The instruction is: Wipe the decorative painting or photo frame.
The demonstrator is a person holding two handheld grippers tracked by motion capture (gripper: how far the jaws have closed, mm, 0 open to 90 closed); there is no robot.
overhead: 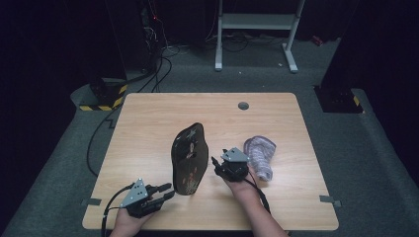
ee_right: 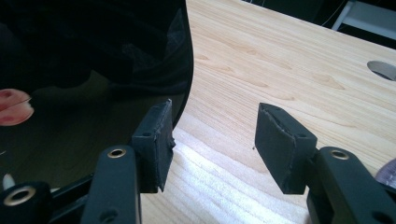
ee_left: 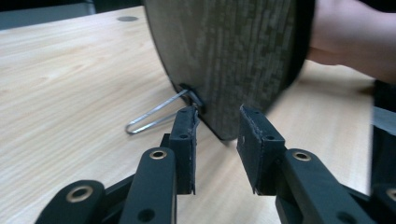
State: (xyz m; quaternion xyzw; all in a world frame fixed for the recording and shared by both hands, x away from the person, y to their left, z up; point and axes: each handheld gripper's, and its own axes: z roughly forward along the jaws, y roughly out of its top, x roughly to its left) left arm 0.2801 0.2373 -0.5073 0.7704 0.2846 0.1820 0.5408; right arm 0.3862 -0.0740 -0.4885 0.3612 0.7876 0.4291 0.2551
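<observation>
The left claw (overhead: 168, 191) sits at the near left of the desk (overhead: 148, 118), jaws partly open and straddling the lower edge of the dark oval plaque (overhead: 188, 158) without visibly pressing it; a wire stand (ee_left: 156, 113) projects from the plaque's back. The plaque stands on edge at desk centre, leaning. The right claw (overhead: 216, 165) is just beside its right edge, jaws half open, one jaw close against the glossy face; nothing is gripped. Judgement: the left jaws should centre on the rim, clear of the wire, before closing, with the right claw steadying. A grey cloth (overhead: 261, 157) lies further right. The desk is pale wood; the surrounding room is dim.
</observation>
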